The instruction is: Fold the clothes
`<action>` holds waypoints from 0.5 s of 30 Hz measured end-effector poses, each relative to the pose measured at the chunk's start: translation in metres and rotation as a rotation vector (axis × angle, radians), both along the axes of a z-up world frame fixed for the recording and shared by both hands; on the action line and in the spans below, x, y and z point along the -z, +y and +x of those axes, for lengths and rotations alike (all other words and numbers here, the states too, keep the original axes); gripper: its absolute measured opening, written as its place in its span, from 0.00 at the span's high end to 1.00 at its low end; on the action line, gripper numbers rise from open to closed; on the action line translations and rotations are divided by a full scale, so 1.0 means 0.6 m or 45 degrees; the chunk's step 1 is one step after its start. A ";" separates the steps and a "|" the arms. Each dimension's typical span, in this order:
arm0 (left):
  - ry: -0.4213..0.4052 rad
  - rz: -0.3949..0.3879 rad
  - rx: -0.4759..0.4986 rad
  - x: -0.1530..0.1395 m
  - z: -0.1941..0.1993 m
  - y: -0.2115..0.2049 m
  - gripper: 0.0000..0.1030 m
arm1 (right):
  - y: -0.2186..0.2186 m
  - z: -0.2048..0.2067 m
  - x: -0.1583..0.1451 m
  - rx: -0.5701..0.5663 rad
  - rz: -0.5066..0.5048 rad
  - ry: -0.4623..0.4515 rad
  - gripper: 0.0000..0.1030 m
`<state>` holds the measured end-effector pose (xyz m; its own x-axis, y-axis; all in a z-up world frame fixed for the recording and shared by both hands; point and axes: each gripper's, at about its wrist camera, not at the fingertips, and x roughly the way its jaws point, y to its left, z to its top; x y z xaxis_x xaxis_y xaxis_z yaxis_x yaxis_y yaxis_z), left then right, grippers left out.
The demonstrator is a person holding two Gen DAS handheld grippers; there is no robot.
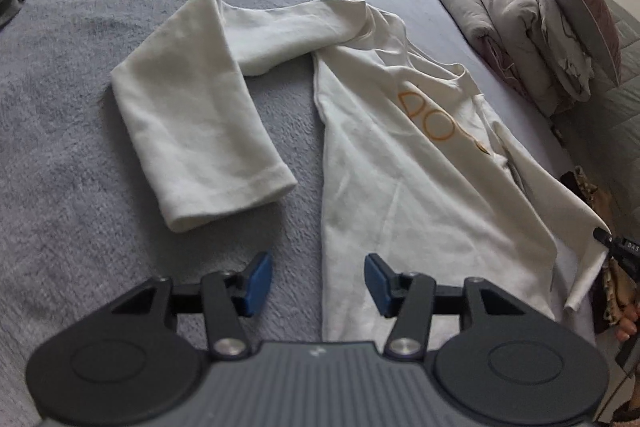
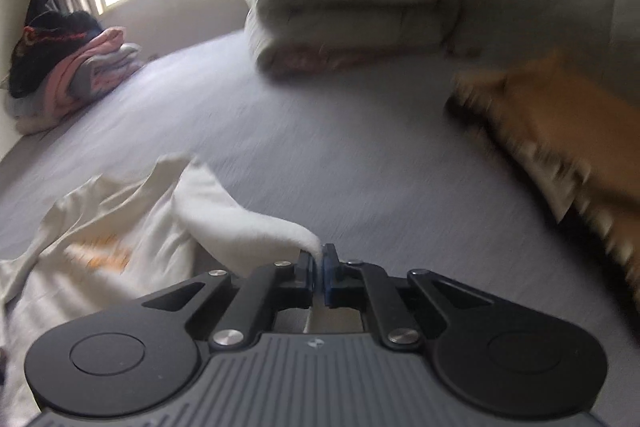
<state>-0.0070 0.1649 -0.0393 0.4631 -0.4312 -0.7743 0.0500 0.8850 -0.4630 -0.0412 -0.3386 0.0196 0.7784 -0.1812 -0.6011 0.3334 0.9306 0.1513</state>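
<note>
cream long-sleeved cotton shirt with orange lettering (image 1: 400,147) lies spread on the grey fleecy bed cover (image 1: 80,147), one sleeve bent back on itself at the left, clear of the body. my left gripper (image 1: 318,283) hangs just above the shirt's near hem, blue pads apart, nothing between them. my right gripper (image 2: 320,269) is clamped on a pinch of the shirt's far edge, lifting it off the cover in a ridge; folded pale quilts (image 2: 352,7) are stacked beyond, and an orange-brown cushion (image 2: 560,139) sits at right, blurred.
</note>
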 end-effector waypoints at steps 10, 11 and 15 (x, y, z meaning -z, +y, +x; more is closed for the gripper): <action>0.057 -0.101 0.039 0.008 -0.012 0.006 0.52 | -0.028 0.007 0.026 0.055 0.133 0.081 0.71; 0.064 -0.118 0.042 0.010 -0.015 0.008 0.52 | -0.024 -0.001 0.027 0.052 0.129 0.087 0.67; 0.090 -0.191 0.050 0.019 -0.027 0.018 0.53 | -0.018 -0.037 0.038 0.014 0.159 0.127 0.64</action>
<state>-0.0231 0.1756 -0.0508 0.3902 -0.5612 -0.7300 0.0458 0.8036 -0.5933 -0.0634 -0.3493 -0.0031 0.7121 -0.1084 -0.6936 0.3625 0.9029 0.2310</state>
